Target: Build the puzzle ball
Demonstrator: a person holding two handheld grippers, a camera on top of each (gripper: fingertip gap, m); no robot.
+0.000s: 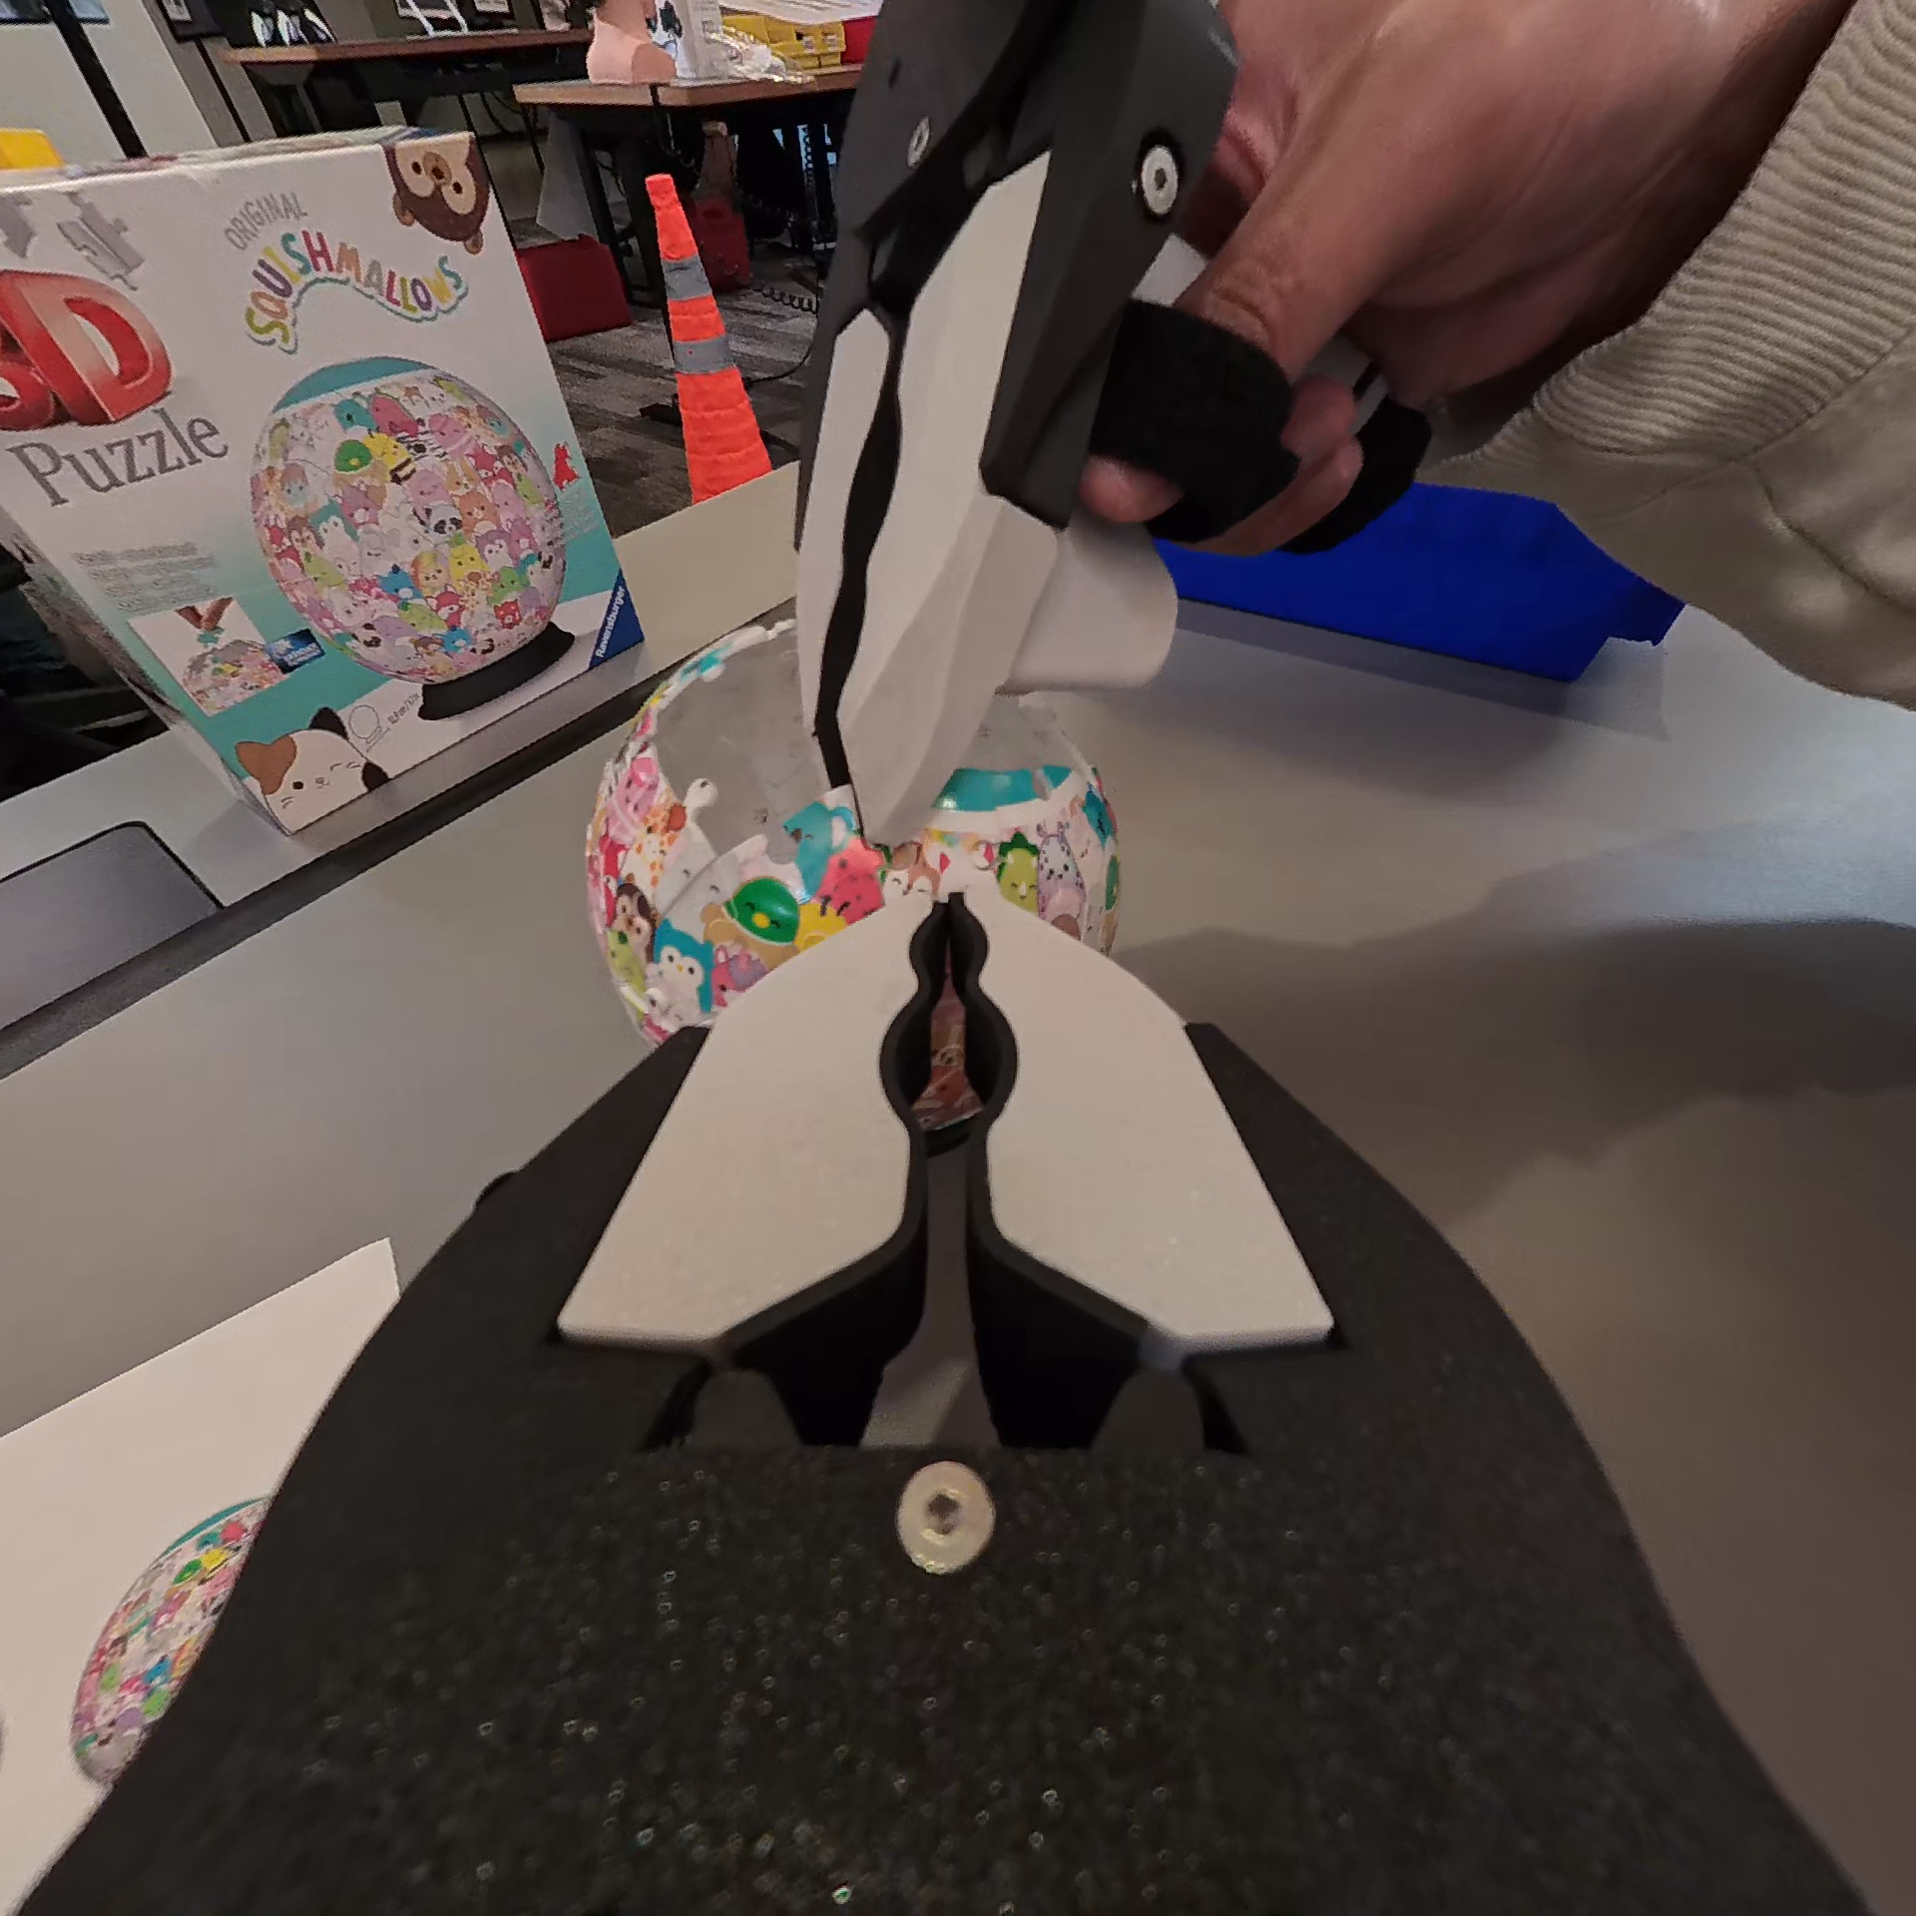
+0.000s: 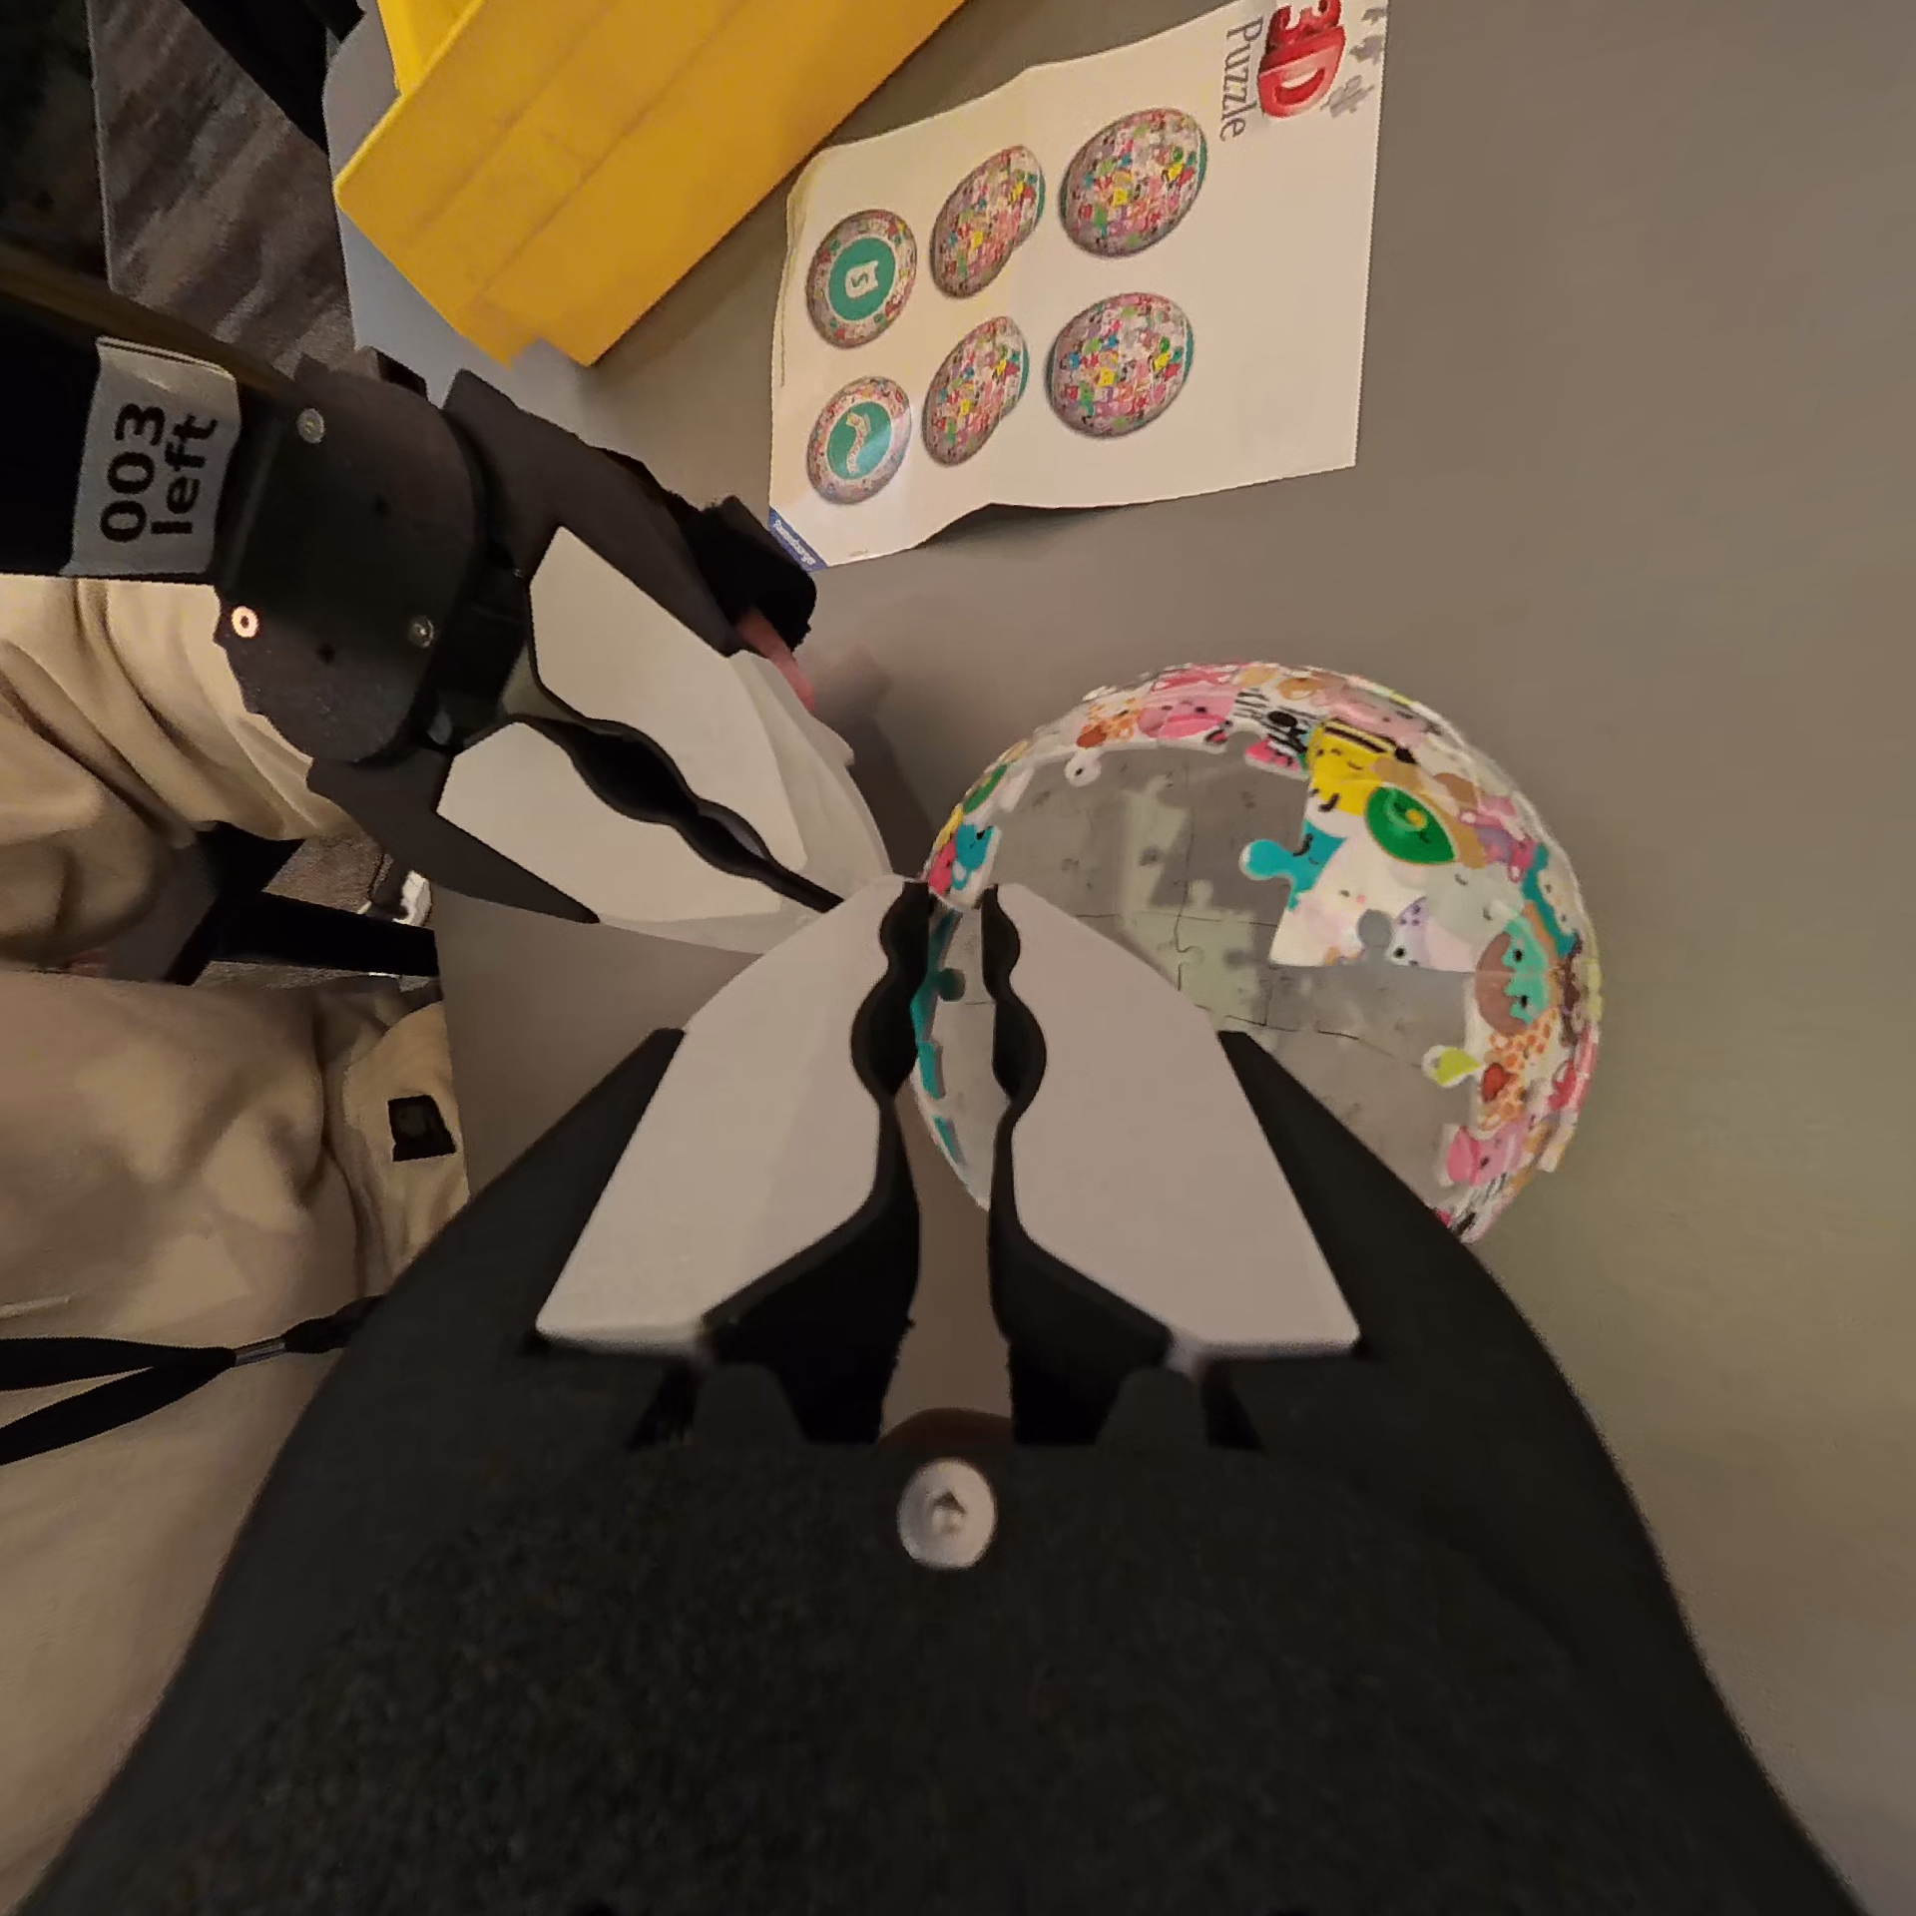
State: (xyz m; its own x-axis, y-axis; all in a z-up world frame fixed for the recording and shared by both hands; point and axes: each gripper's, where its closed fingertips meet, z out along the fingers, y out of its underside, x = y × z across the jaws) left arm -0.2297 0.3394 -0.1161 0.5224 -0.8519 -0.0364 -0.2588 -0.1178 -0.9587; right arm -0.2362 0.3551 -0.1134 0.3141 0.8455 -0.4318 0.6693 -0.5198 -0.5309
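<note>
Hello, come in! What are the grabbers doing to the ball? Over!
Left gripper shut, tips at the ball. Right gripper nearly shut on the ball's open rim. Ball half built, on the table. Nothing in the way.

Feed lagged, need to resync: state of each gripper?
Left gripper: closed; holding anything, cannot tell.
Right gripper: closed on the puzzle ball rim.

Behind the puzzle ball (image 1: 726,933), to its left, the puzzle box (image 1: 311,467) carries large red and grey title lettering, a rainbow-coloured brand name, small print and a blue maker's logo. Beyond the ball, the instruction sheet (image 2: 1089,280) bears the same title and logo. Left of the ball, a white label (image 2: 150,472) with black characters sits on the left gripper (image 2: 829,897).
</note>
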